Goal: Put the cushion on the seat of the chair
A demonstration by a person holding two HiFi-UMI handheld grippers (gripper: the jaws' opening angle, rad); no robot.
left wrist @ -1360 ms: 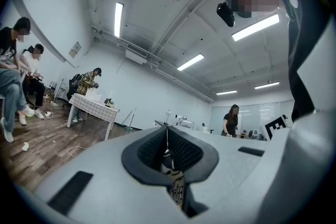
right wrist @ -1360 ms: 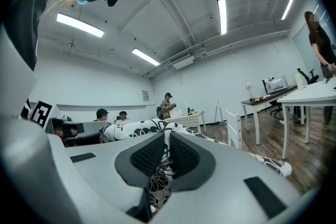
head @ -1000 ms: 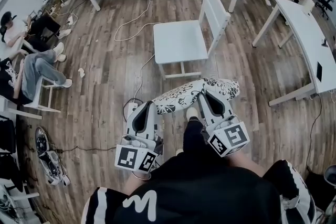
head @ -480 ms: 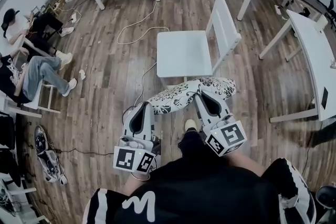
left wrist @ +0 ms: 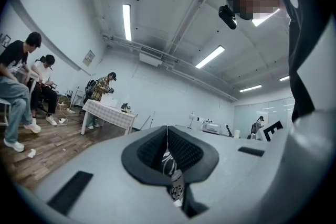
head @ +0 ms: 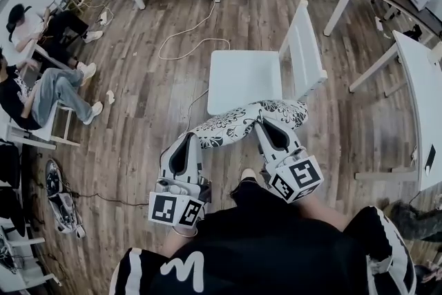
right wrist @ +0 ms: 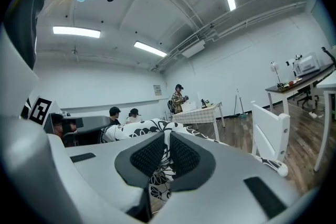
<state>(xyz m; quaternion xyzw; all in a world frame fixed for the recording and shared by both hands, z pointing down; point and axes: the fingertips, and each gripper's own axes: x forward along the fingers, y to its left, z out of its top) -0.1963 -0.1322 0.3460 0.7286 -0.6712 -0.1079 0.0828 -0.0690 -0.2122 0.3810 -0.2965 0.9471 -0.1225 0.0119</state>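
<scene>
Judging by its bend between the two holds, the cushion [head: 243,122] is taken to be soft, light and limp rather than stiff. Its flower-printed cloth is expected to crease readily and to slide a little under a weak pinch, but nothing about it looks fragile. It is best taken by its near long edge, one hold toward each end, so that it is kept spread out and can be laid flat.

It is held exactly so. The left gripper [head: 195,141] is clenched on a thin fold of the printed cloth, its jaws drawn almost together with the fabric pressed between the ribbed pads. The right gripper [head: 266,126] is likewise clamped on the cloth at the other end, with the bulk of the cushion seen swelling beyond its jaws.

The cushion is carried in the air just before the front edge of the seat [head: 243,78] of the white chair [head: 307,52]. It is not yet laid on it, and whether its far edge brushes the seat cannot be told.
</scene>
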